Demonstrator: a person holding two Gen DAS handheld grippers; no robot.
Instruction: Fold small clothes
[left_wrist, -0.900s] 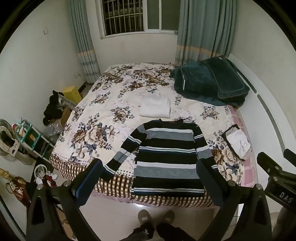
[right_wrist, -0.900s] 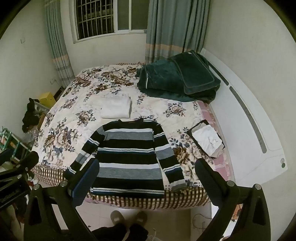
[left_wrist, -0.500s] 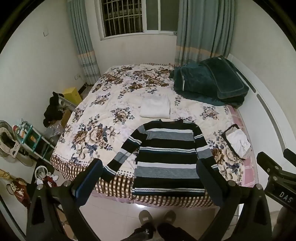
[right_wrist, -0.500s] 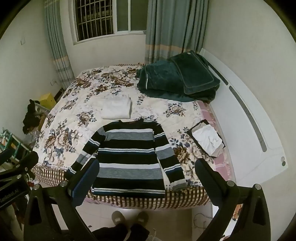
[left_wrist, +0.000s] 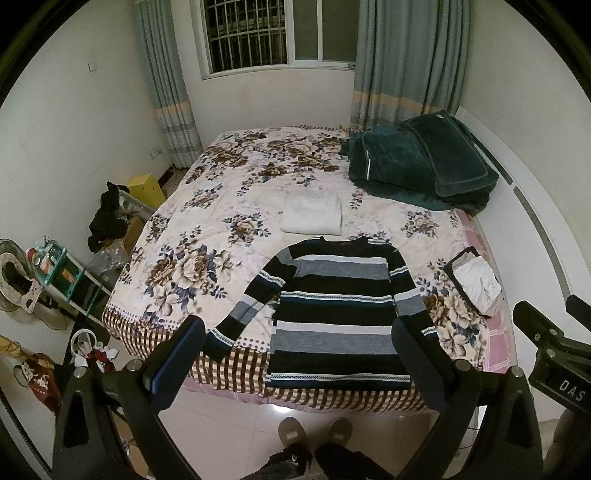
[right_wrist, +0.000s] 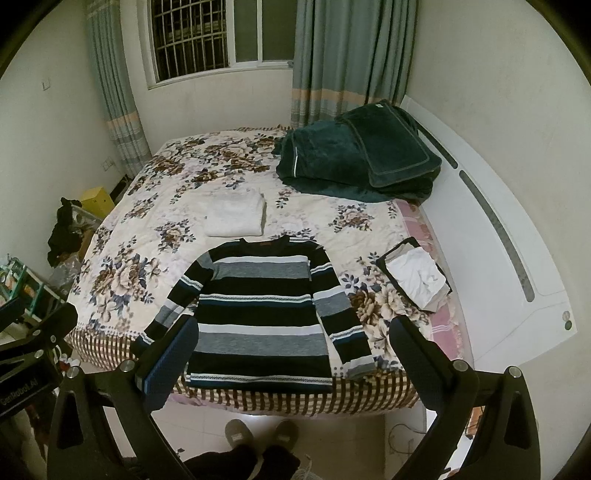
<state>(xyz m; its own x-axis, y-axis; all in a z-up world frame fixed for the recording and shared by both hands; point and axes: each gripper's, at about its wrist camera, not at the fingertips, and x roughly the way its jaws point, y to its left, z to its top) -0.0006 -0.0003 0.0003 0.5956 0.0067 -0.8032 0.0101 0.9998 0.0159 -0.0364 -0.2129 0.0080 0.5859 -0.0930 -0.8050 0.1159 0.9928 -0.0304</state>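
Observation:
A striped black, grey and white sweater lies flat near the bed's front edge, sleeves spread down and out. A folded white garment rests just beyond its collar. My left gripper hangs high above the floor in front of the bed, its jaws wide open with nothing between them. My right gripper is held the same way, open and holding nothing. Each gripper shows at the edge of the other's view. Both are well clear of the sweater.
The floral bedspread covers the bed. Dark green blankets are piled at the back right. A small stack of light clothes sits at the right edge. A person's slippered feet stand on the tiled floor. Shelves and clutter line the left wall.

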